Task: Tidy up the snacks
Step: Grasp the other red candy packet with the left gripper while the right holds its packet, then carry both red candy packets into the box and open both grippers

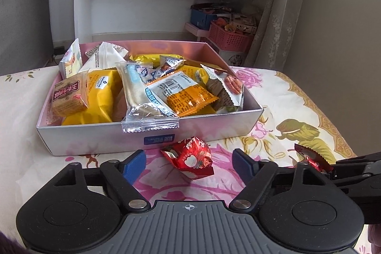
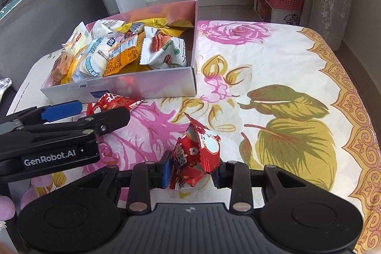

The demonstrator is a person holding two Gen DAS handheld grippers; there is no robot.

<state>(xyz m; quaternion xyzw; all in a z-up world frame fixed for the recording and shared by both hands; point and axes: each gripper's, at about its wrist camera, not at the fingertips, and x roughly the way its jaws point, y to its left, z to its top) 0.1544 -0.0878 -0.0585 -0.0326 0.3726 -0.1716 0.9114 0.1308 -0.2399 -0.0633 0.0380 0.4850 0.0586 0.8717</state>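
left tool (image 1: 189, 164) open, pads clear of the red snack (image 1: 190, 158) lying between them on the floral cloth (image 1: 273, 116). snack sits just in front of the box (image 1: 152, 132), apart from its near wall. box is full of packets; a clear packet (image 1: 147, 106) hangs over the near rim. right tool (image 1: 352, 170) at right edge grips a second red snack (image 1: 312, 158).

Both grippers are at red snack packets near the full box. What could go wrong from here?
1. The box is heaped; a clear packet already hangs over its front wall and may slide out.
2. The right gripper pinches its red packet by crinkled foil, which might slip.
3. The left gripper may push the other red packet away.
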